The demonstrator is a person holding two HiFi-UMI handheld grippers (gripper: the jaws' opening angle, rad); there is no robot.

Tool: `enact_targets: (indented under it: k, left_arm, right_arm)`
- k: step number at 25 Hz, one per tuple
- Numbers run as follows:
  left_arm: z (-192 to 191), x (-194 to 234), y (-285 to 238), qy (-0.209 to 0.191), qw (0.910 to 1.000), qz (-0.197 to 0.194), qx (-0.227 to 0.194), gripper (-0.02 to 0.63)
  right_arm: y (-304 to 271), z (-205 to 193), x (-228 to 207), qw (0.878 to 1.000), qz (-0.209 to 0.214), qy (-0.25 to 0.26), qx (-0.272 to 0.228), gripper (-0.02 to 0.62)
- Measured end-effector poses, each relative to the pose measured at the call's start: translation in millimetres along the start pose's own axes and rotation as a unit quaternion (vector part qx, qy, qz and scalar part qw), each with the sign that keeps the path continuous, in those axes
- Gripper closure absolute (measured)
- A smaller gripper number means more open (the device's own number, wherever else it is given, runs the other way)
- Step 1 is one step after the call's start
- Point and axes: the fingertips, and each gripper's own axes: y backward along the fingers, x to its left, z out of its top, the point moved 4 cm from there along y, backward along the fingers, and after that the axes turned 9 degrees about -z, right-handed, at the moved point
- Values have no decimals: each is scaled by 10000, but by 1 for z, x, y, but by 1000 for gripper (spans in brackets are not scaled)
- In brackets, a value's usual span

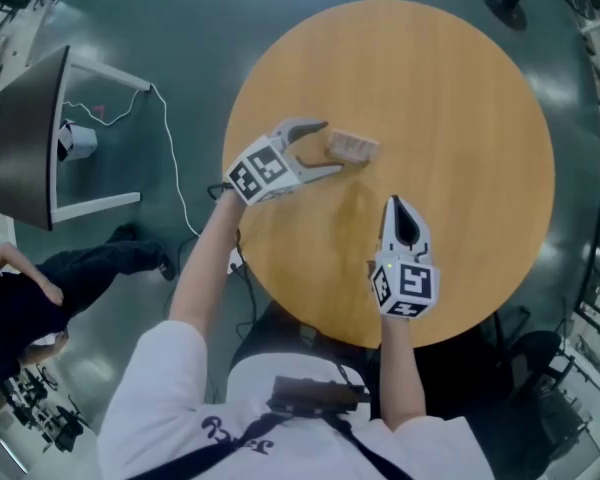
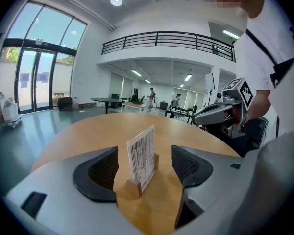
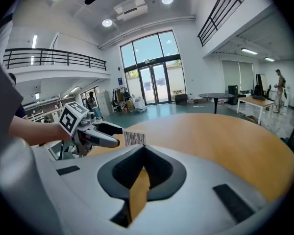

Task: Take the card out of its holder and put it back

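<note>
Wooden holder (image 1: 352, 147) is sitting left of centre on the bench (image 1: 430, 88), card (image 2: 142, 155) standing in it between the left gripper's (image 1: 330, 147) wide, untouching jaws. Centring them before any squeeze seems wise. Right gripper (image 1: 397, 210), jaws together, is hovering nearer.

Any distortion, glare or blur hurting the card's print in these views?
Left gripper view: strong fisheye, dark corners, card sharp. Right gripper view: same fisheye, card small, bright glass doors behind. Head view: even light on table, card tiny.

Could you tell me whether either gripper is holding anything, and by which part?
Nothing is held. The left gripper stands open around the card, upright in its wooden holder, without touching it; the right gripper is shut and empty.
</note>
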Motion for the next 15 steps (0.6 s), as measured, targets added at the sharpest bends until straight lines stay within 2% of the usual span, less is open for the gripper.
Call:
enact_targets:
  k: [5,11,15]
  left_arm:
    - [8,11,-18,-132,9987,-455,-160,267]
    - [14,6,-39,-246,9936,-1079,-207,290]
    - [19,1,-48,-300,9886,-1460,-217,297]
  right_arm:
    - [-8,-3,1,10000,31,13,58,575]
    - [-8,-11,7,9997,192,36,173,575]
    - [-6,-9,10,9998,56,-132,139,575]
